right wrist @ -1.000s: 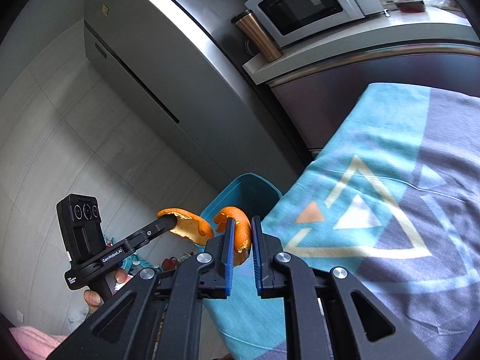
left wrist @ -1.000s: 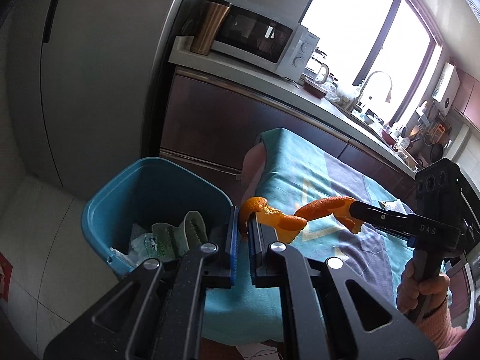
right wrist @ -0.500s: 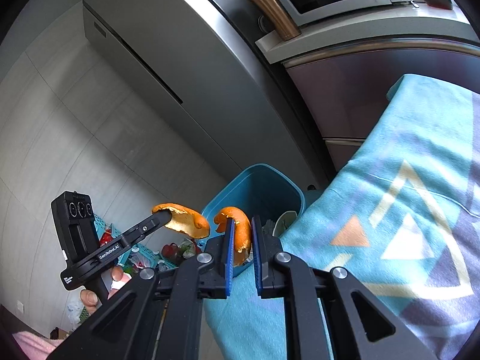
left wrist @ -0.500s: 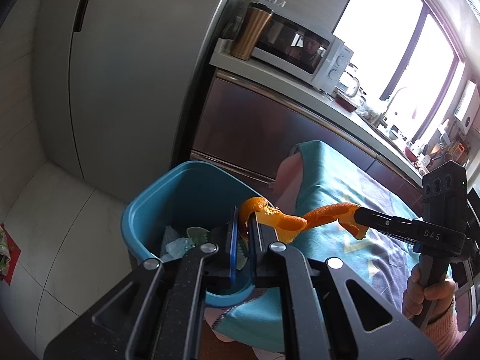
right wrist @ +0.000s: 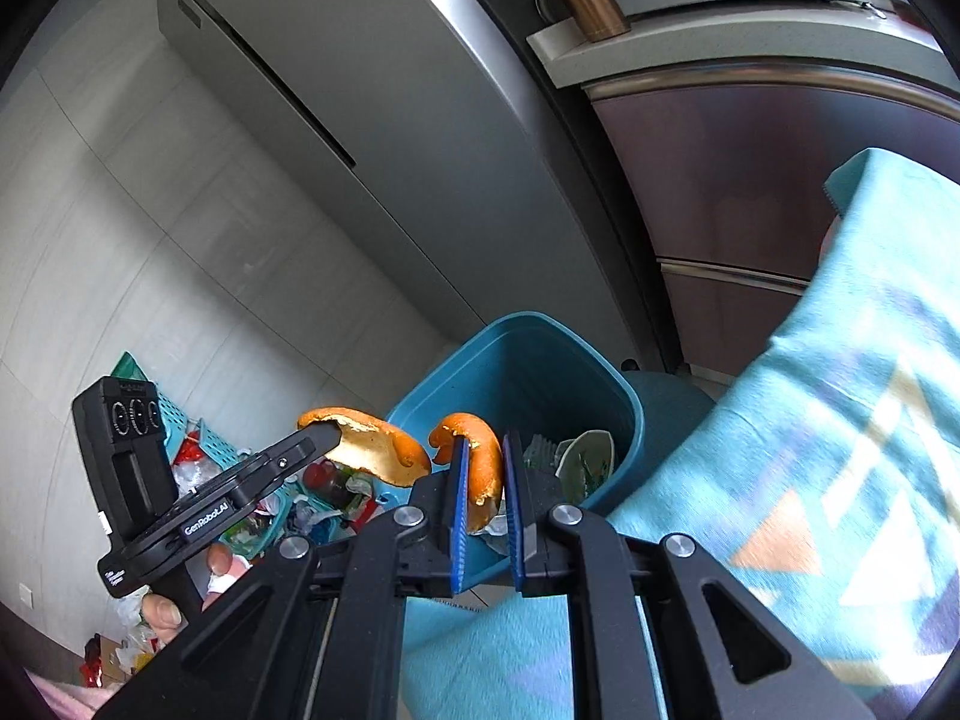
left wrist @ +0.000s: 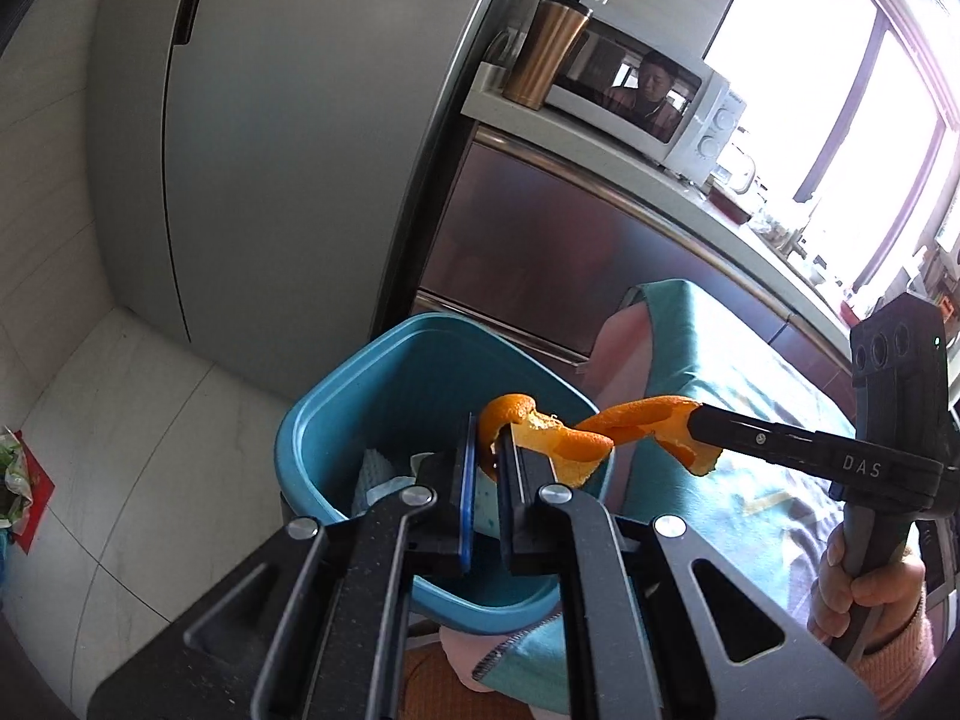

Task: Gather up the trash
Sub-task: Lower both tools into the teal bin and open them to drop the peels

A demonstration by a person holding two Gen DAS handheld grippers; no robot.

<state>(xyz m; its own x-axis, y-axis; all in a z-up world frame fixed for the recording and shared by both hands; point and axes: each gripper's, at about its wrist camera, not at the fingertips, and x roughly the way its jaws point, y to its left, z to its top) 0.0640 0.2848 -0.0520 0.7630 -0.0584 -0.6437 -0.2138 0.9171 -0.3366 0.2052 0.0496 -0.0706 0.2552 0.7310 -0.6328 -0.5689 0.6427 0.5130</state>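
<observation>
My left gripper (left wrist: pixel 489 445) is shut on a curled piece of orange peel (left wrist: pixel 543 432), held just above the blue trash bin (left wrist: pixel 336 420). To its right my right gripper (left wrist: pixel 699 417) grips a second orange peel (left wrist: pixel 648 417) over the bin's right rim. In the right wrist view my right gripper (right wrist: pixel 483 462) is shut on its orange peel (right wrist: pixel 483 462) above the bin (right wrist: pixel 540 360). At its left, the left gripper (right wrist: pixel 327 435) holds the other peel (right wrist: pixel 375 447). Paper and wrapper trash (right wrist: pixel 585 453) lies inside the bin.
A table under a teal patterned cloth (left wrist: pixel 750 396) borders the bin on the right. A steel fridge (left wrist: pixel 288 138) and a counter with a microwave (left wrist: pixel 636 102) and copper tumbler (left wrist: pixel 546 48) stand behind. A teal basket of clutter (right wrist: pixel 198 438) sits on the floor.
Both grippers have carried their peels leftward off the table edge and slightly down. The bin has come closer and now sits right under the peels. Both grips are unchanged.
</observation>
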